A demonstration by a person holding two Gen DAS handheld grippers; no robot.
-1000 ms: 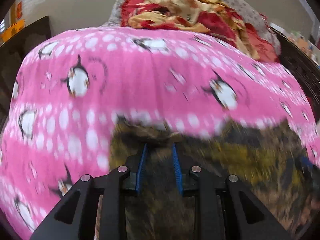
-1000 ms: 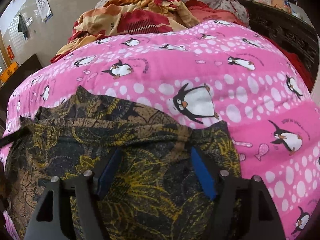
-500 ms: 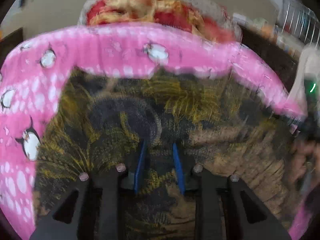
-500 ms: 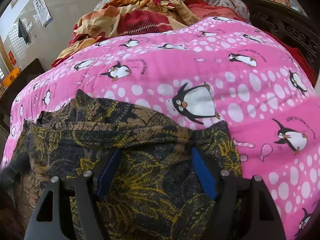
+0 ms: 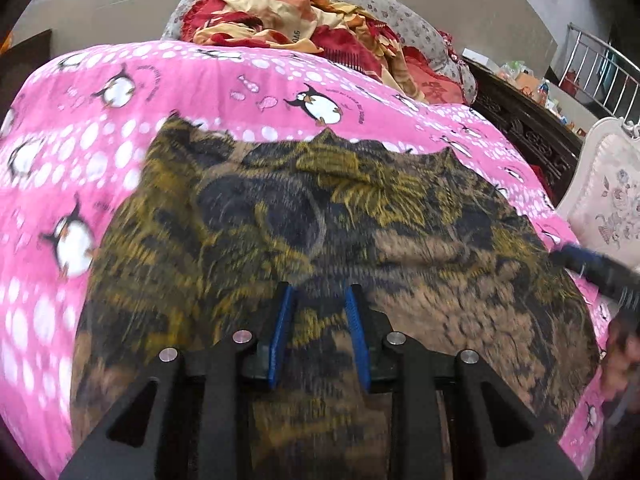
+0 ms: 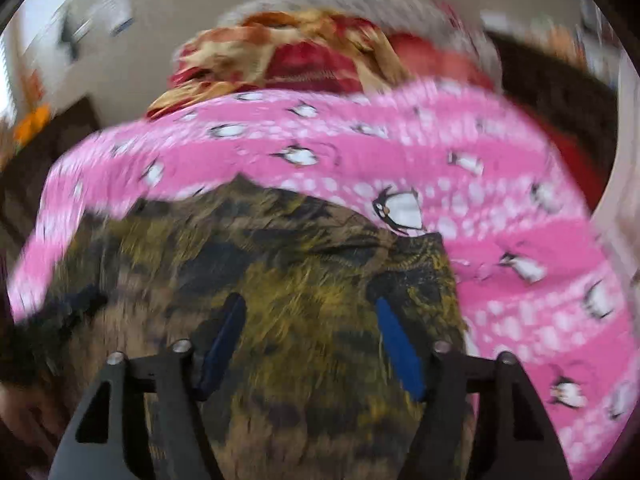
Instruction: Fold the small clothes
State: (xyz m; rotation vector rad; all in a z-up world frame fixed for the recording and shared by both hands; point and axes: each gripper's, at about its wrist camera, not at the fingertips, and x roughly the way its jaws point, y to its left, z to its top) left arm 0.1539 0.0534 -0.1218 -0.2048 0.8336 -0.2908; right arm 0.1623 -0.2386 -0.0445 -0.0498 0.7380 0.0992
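Left fingers: the left gripper point(image 5: 318, 334) has its blue pads narrowly parted with a pinch of the dark, yellow-and-brown leaf-patterned cloth garment point(image 5: 320, 216) between them; they appear to grip it, low in the centre of the frame.
Right fingers: the right gripper point(image 6: 310, 344) stands wide apart over the garment point(image 6: 280, 280), clamping nothing.
What changed: a second ago the left view showed mostly pink cover with cloth only at the bottom; now the garment fills the middle of the frame, and the right view has gone blurred.
Meaning: likely one edge has been carried across, so a fold is under way rather than finished.
Garment: spread on the bed, centre of both frames.
Bed: pink penguin-print quilt point(image 5: 120, 92) beneath it.
Room: a crumpled red-and-orange blanket point(image 5: 296, 12) at upper centre; dark carved wooden furniture point(image 5: 528, 128) at right.
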